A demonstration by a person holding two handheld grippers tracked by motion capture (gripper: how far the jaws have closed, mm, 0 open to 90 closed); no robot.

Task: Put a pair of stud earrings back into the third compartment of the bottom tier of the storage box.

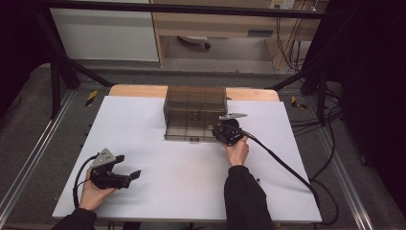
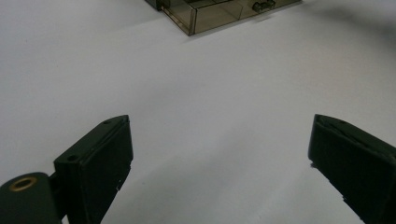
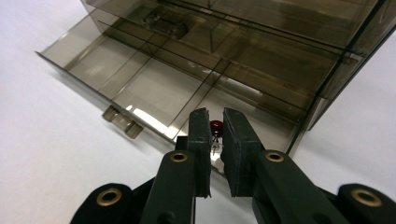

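Note:
A smoky see-through drawer cabinet (image 1: 194,103) stands at the back middle of the white table (image 1: 182,177), its bottom drawer (image 1: 189,132) pulled out toward me. In the right gripper view the drawer (image 3: 140,93) has several divided compartments, and those nearest the jaws look bare. My right gripper (image 3: 215,123) is shut on a small red-headed part (image 3: 215,126) with thin metal legs, held just above the drawer's right front corner; it sits at the drawer's right end (image 1: 218,130) in the high view. Lower left on the table my left gripper (image 1: 128,166) rests, open with nothing between its jaws (image 2: 219,154).
The drawer's front carries a small handle (image 3: 122,122). Another small handle shows deeper in the cabinet (image 3: 163,23). A cable (image 1: 282,165) trails from the right gripper across the table's right side. The drawer corner (image 2: 210,14) lies far ahead of the left gripper.

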